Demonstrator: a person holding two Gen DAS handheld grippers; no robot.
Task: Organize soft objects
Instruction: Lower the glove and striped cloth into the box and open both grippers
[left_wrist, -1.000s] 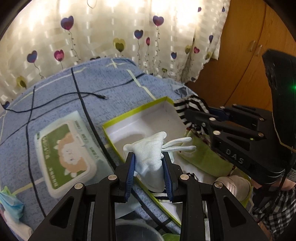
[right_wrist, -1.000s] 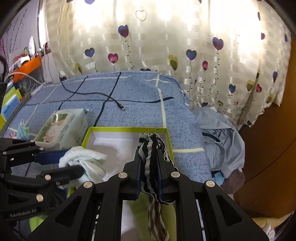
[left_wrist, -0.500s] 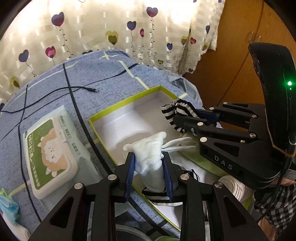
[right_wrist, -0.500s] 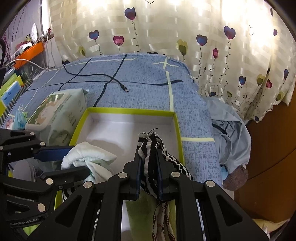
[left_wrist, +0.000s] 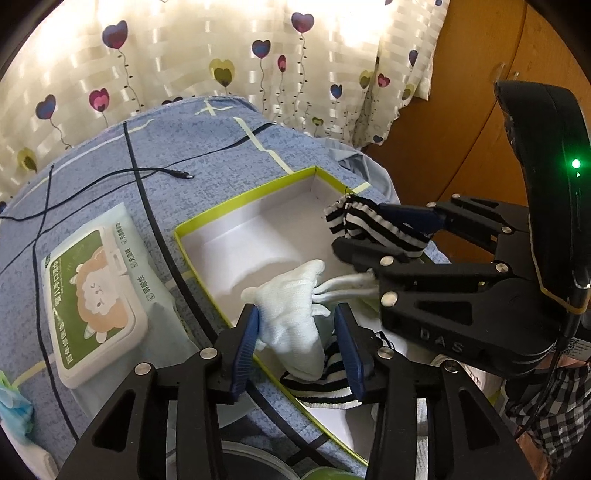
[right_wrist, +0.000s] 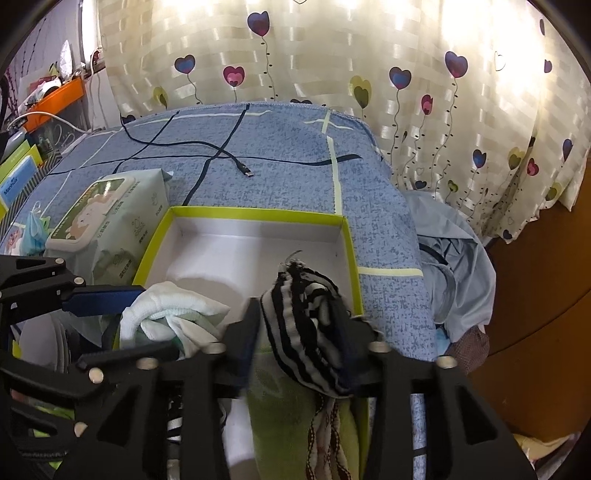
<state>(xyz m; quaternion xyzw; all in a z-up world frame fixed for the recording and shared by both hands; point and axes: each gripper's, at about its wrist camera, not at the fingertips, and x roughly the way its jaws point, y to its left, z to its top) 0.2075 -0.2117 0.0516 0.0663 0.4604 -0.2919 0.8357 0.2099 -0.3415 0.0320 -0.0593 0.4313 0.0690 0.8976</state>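
Note:
A white box with a lime-green rim lies on the blue bedspread. My left gripper stands open around a pale white glove, which rests at the box's near edge; the glove also shows in the right wrist view. My right gripper stands open over the box's right side, with a black-and-white striped sock loose between its fingers; the sock also shows in the left wrist view. Another striped piece lies in the box under the glove.
A wet-wipes pack with a sheep picture lies left of the box. A black cable crosses the bedspread. A heart-print curtain hangs behind. A wooden wardrobe stands to the right. Green cloth lies in the box's near end.
Both grippers have opened: the left jaws spread away from the white glove and the right jaws from the striped sock. Both cameras have tilted down nearer the box.

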